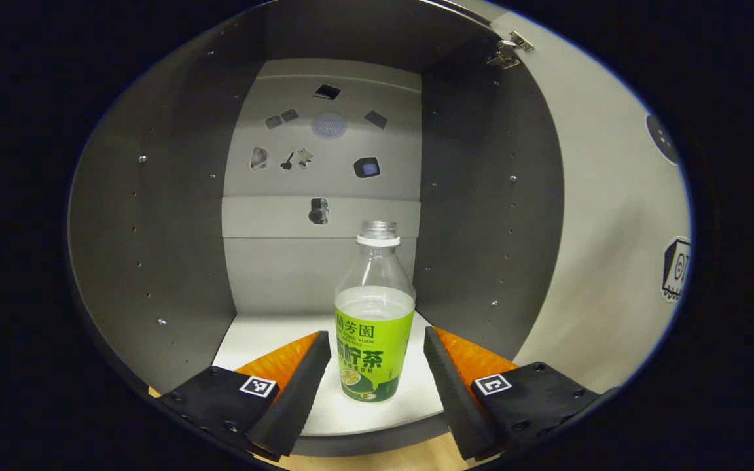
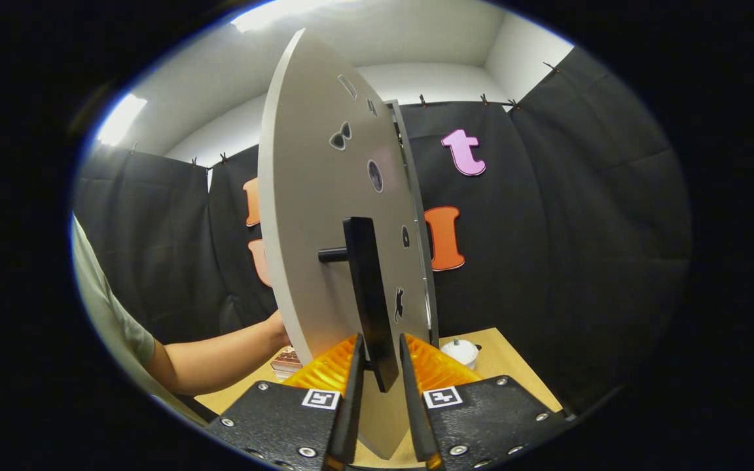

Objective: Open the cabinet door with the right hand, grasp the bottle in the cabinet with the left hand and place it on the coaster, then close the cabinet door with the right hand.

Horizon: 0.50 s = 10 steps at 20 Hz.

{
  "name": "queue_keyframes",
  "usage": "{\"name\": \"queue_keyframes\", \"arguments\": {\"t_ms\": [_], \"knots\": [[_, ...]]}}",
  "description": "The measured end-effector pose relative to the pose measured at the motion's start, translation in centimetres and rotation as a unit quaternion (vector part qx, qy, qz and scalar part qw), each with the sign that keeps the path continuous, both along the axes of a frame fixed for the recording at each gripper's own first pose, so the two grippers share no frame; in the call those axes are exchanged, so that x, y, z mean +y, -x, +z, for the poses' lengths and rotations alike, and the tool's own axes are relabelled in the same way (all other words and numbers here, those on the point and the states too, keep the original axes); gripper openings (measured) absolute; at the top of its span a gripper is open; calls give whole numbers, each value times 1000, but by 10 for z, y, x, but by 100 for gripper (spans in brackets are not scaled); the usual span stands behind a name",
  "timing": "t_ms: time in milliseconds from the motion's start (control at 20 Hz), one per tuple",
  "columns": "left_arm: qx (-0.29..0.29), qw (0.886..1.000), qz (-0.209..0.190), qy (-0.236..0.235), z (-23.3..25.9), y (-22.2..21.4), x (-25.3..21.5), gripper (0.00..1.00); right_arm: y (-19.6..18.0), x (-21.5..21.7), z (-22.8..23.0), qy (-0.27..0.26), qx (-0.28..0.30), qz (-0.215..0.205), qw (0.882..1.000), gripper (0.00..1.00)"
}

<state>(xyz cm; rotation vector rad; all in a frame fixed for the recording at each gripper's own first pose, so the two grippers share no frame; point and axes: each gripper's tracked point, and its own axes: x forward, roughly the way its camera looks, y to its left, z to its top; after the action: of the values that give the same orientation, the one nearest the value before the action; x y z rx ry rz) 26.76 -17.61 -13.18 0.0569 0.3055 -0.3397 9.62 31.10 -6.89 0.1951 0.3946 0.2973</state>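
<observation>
Step in hand, by my read: door's open, left side is lining up on the bottle. In left gripper view the left gripper (image 1: 377, 376) is spread wide, w/ a finger either side of the bottle (image 1: 374, 327) and clear gaps both sides, not touching. Bottle stands upright on the white cabinet floor (image 1: 266, 340) near the front edge, uncapped, part full. Cabinet door (image 1: 603, 216) swung out on the right. In right gripper view the right gripper (image 2: 378, 373) sits around the dark handle (image 2: 367, 294) of the door; can't tell if fingers actually press it. Next: ease left fwd a touch, close on the label, lift straight out w/o tipping, then find the coaster.
</observation>
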Motion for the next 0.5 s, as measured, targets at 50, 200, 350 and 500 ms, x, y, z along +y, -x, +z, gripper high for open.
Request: {"name": "queue_keyframes", "arguments": {"t_ms": [50,200,350,500], "knots": [[-1,1000,0,0,0,-7,-1,94,4,-1,0,0,-1,0,1000,32],[-15,1000,-13,-1,1,-22,-8,94,14,-2,-7,9,15,6,1000,58],[-21,1000,-15,-10,-3,-33,-9,94,20,-5,-13,19,19,0,1000,65],[-21,1000,-17,-9,0,-28,-10,82,25,-7,-10,13,17,-9,1000,68]]}}
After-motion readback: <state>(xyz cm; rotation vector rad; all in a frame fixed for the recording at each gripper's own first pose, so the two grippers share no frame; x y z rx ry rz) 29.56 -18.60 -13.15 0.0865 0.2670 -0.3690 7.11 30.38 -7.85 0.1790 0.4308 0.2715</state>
